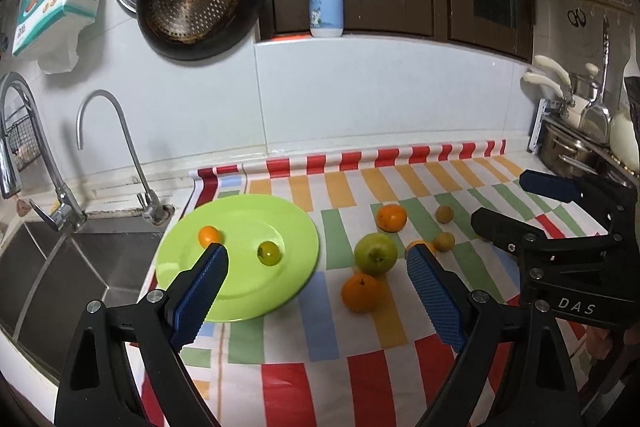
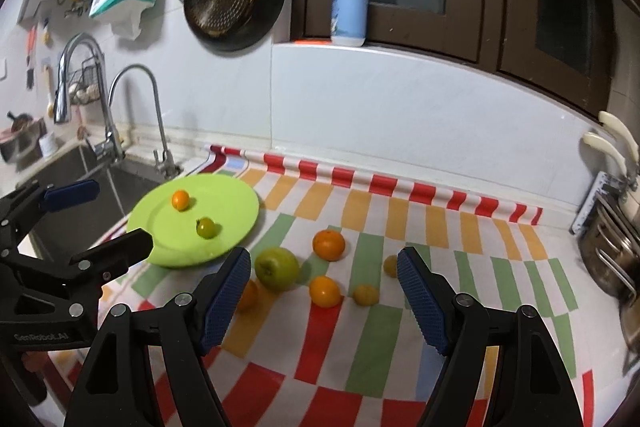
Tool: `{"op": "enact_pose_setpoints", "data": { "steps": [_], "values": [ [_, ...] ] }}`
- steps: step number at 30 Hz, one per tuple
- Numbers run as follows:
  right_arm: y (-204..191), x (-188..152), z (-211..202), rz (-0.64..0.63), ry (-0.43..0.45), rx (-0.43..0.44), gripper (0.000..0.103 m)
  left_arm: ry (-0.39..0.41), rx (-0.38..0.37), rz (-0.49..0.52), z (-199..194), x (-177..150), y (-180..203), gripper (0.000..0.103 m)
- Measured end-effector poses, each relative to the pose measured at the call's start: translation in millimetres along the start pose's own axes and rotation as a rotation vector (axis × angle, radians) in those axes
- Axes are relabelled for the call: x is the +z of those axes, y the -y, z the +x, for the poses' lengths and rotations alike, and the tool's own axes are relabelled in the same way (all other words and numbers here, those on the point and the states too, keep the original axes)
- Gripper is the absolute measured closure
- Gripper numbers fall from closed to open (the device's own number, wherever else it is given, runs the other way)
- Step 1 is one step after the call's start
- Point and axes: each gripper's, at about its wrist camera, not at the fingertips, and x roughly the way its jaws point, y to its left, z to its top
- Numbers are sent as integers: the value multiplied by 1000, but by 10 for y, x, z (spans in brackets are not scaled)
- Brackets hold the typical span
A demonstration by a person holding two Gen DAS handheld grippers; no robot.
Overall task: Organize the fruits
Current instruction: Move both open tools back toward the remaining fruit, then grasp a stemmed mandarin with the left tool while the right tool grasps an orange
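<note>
The round lime-green plastic plate (image 1: 240, 291) lies beside the sink to collect fruit; a small orange tangerine (image 1: 209, 235) and a small green fruit (image 1: 269, 253) are already on it. The big green apple (image 2: 277, 269) and the other oranges remain on the striped table cloth (image 2: 360, 359). The left claw (image 1: 316, 267) and right claw (image 2: 324, 273) are wide open and empty, probably ready for picking.

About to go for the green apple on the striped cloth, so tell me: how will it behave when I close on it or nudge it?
The green apple looks round and smooth, so a nudge would probably roll it toward the oranges close beside it. It is the largest fruit here, likely the heaviest, and needs wide jaws. Its glossy skin may slip against the pads if gripped off-centre.
</note>
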Motion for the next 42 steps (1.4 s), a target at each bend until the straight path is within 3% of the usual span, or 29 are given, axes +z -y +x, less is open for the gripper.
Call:
{"op": "enact_pose_setpoints", "data": {
  "steps": [5,15,26,42],
  "values": [
    [53,-40,191,-46,-26,28,28,-50,-3,-1,192,-64,86,18],
    [116,-162,659,-64,-125,100,41,-170,-13,2,605,-214,168,26],
    [133,-341,1103,-68,-234,145,51,-288,-75,-2,1031,-373,248,38],
    [131,-438,1396,-66,-300,172,70,-328,-133,-4,1291,-406,293,61]
  ]
}}
